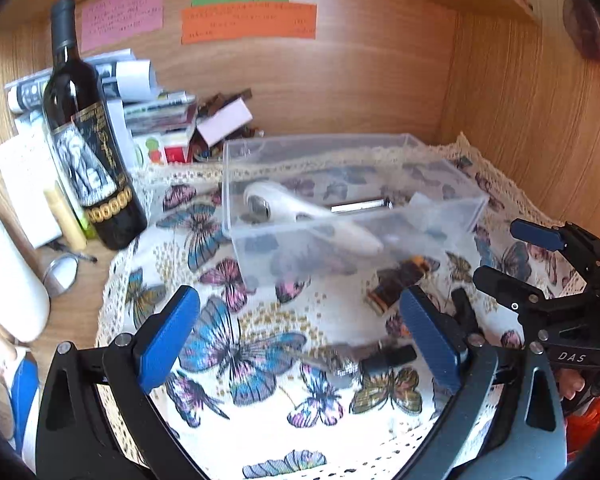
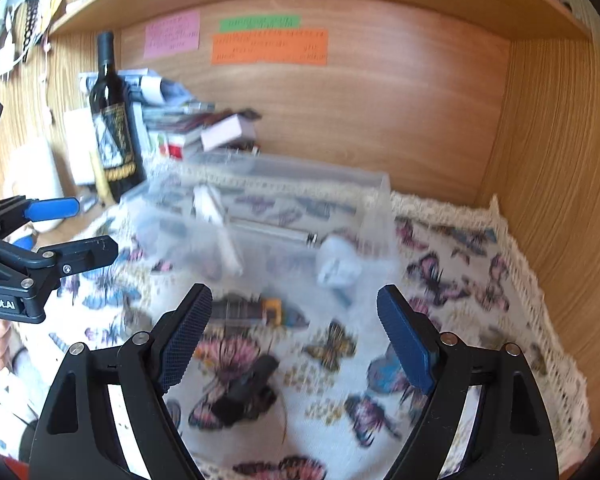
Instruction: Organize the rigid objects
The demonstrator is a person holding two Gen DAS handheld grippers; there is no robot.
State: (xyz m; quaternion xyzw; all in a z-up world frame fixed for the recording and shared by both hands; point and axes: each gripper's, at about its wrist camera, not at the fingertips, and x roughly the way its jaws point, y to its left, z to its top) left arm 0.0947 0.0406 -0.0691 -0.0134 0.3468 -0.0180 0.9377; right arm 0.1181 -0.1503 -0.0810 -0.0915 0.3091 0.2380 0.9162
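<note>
A clear plastic box (image 1: 452, 204) (image 2: 376, 188) stands on the butterfly cloth (image 1: 256, 344). Inside lie a white handheld device (image 1: 300, 208) (image 2: 216, 216), a metal tube (image 1: 360, 205) (image 2: 276, 232) and a crumpled white piece (image 2: 338, 266). In front of the box lies a small dark object with an orange end (image 1: 402, 276) (image 2: 248, 308). A black clip-like object (image 2: 246, 388) (image 1: 384, 356) lies nearer on the cloth. My left gripper (image 1: 300, 340) is open above the cloth, empty. My right gripper (image 2: 296, 336) is open and empty, over the black object.
A dark wine bottle (image 1: 88, 140) (image 2: 114, 124) stands left of the box, with stacked papers and small boxes (image 1: 152, 116) behind it. A white bottle (image 1: 8, 272) and a round mirror (image 1: 62, 272) lie at the left. Wooden walls (image 1: 532, 112) close the back and right.
</note>
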